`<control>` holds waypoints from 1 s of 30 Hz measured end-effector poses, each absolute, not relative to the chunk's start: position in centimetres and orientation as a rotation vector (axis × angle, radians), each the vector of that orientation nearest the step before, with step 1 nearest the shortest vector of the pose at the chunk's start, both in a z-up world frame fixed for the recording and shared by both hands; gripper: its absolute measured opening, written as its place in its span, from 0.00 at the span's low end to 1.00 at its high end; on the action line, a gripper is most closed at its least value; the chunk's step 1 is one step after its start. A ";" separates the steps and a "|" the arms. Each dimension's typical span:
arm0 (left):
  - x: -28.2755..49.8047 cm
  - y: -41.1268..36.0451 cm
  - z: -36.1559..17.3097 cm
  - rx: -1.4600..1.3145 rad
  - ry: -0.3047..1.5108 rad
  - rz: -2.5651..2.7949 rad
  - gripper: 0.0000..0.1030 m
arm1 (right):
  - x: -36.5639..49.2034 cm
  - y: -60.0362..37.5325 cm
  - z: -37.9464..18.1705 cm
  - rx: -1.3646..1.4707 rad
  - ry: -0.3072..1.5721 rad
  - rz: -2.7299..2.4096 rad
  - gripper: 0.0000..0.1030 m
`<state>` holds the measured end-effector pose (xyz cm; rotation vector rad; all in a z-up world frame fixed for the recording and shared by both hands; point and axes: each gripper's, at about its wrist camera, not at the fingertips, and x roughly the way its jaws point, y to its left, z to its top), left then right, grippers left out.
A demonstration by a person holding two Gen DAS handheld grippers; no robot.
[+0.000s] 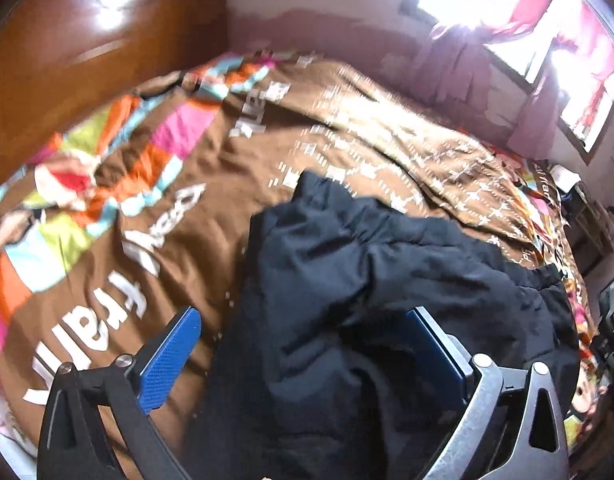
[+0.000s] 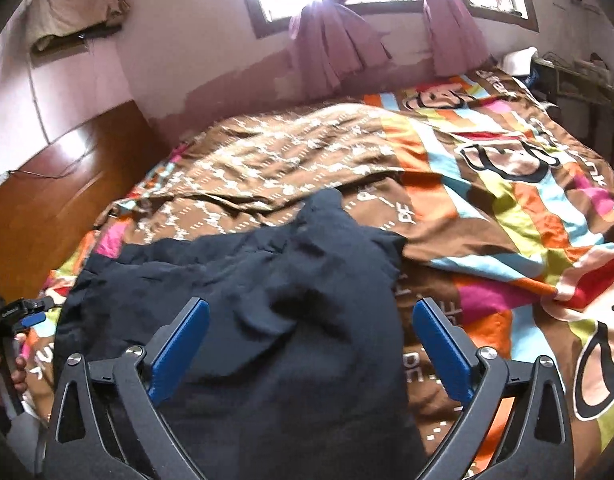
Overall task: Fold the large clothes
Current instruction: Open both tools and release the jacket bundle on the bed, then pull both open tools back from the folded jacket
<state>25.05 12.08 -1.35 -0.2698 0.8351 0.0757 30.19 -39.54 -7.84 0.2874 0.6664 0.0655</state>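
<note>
The bed (image 2: 507, 208), under a brown patterned cover, carries the dark garment (image 2: 267, 280), crumpled near its front edge. My left hand-held gripper (image 1: 303, 344) and right hand-held gripper (image 2: 311, 340) both gape wide above it, gripping nothing.

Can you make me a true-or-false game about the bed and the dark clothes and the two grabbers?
1. The dark garment lies on the bedspread. True.
2. The right gripper is squeezing the garment. False: its jaws stand wide open, with the cloth lying loose below them.
3. The left gripper is open too. True.
4. The garment is folded into a neat square. False: it lies rumpled in a heap.
5. The curtains are green. False: they are pinkish purple.
</note>
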 end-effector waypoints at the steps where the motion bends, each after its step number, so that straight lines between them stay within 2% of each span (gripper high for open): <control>1: 24.7 11.6 -0.9 -0.253 0.819 0.072 1.00 | 29.8 -39.3 -7.6 0.278 0.657 0.065 0.97; 14: 18.5 6.4 3.9 -0.120 0.617 0.054 1.00 | 23.9 -35.8 -2.7 0.189 0.483 0.082 0.97; 30: 9.4 3.9 6.8 -0.051 0.456 0.088 1.00 | 15.1 -32.7 -0.1 0.103 0.322 0.070 0.98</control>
